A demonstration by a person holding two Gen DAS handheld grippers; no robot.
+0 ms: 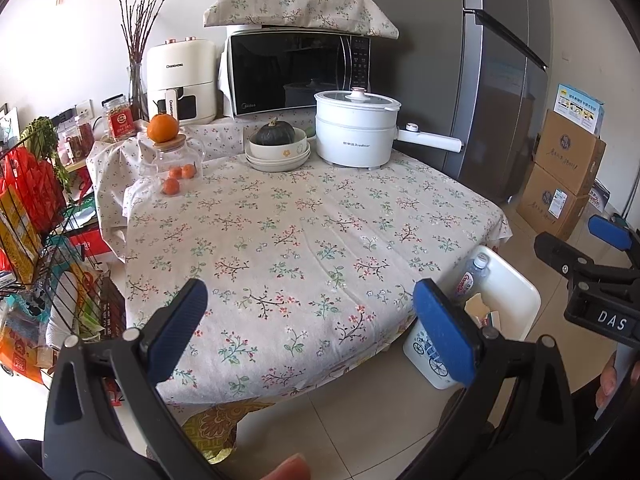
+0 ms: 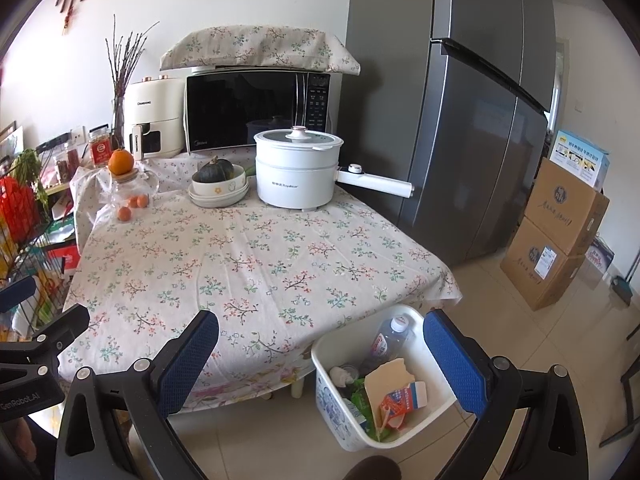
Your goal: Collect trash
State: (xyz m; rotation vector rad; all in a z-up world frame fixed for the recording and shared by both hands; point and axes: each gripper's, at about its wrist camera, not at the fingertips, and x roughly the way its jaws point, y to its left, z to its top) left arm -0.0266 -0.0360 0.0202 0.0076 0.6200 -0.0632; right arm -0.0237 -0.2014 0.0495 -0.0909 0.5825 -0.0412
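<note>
Trash [image 2: 394, 394], a carton, plastic bottle and wrappers, fills a white bin [image 2: 334, 402] on the floor at the near corner of the floral-clothed surface [image 2: 248, 264]. Both the left tongs [image 1: 310, 322] and right tongs [image 2: 320, 354] hang wide open, gripping nothing.

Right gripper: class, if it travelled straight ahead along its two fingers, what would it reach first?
Most likely the floral tablecloth near the table's front corner, just left of the white trash bin. The right gripper is open and empty; depth is uncertain in this fisheye view.
</note>
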